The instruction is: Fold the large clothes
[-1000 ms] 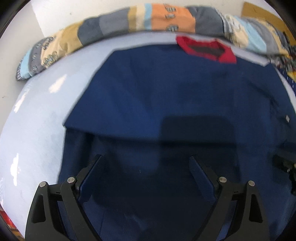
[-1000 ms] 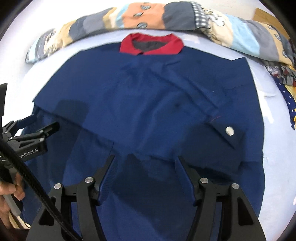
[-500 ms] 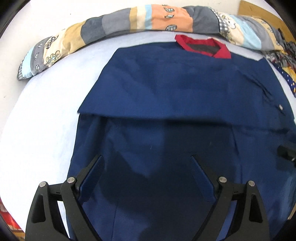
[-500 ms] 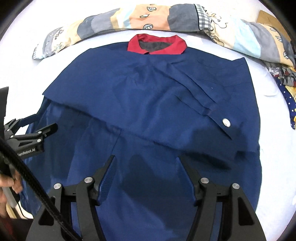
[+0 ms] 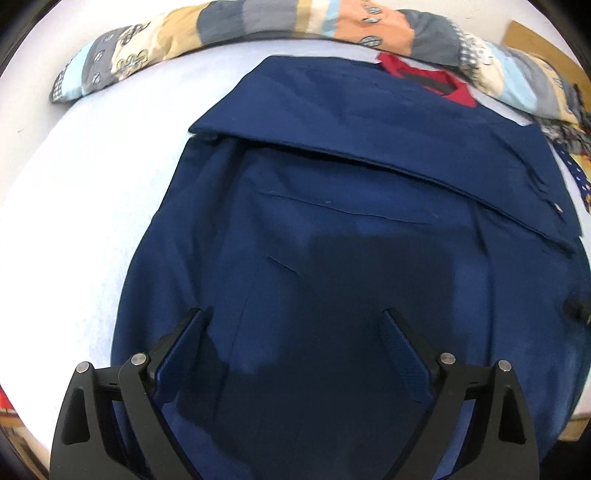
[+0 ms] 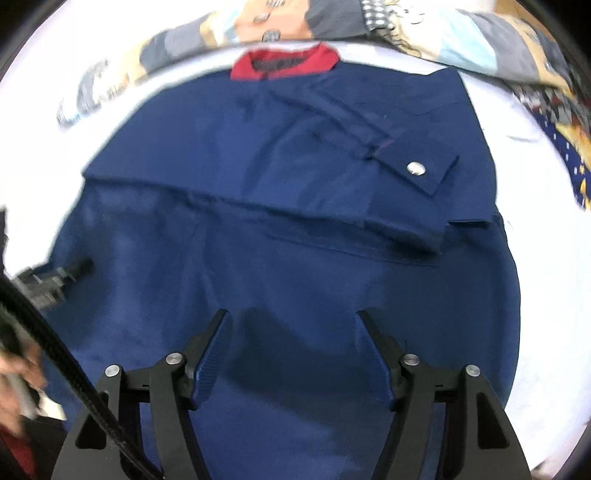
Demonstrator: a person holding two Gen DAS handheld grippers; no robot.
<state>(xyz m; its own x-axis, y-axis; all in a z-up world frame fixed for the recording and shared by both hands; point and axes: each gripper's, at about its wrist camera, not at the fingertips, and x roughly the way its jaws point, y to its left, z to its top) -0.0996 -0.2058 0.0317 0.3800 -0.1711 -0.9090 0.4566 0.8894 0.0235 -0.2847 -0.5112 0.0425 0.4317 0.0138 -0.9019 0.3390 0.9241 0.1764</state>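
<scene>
A large navy blue garment (image 5: 332, 240) with a red collar (image 5: 436, 77) lies flat on a white bed. Both sleeves are folded in across the chest; a cuff with a silver snap (image 6: 415, 168) shows in the right wrist view, where the garment (image 6: 295, 258) fills the middle. My left gripper (image 5: 293, 325) is open and empty above the lower part of the garment. My right gripper (image 6: 293, 325) is open and empty above the lower hem area. The left gripper's tip (image 6: 74, 271) shows at the left edge of the right wrist view.
A patchwork quilt (image 5: 258, 22) lies rolled along the far edge of the bed, also in the right wrist view (image 6: 443, 33). White sheet (image 5: 85, 206) lies left of the garment. More patterned cloth (image 6: 561, 147) sits at the right edge. A hand (image 6: 18, 373) shows at lower left.
Both grippers have pulled back toward the near edge of the bed and swung slightly, so the garment sits farther off. Both stay open and empty; the garment has not moved.
</scene>
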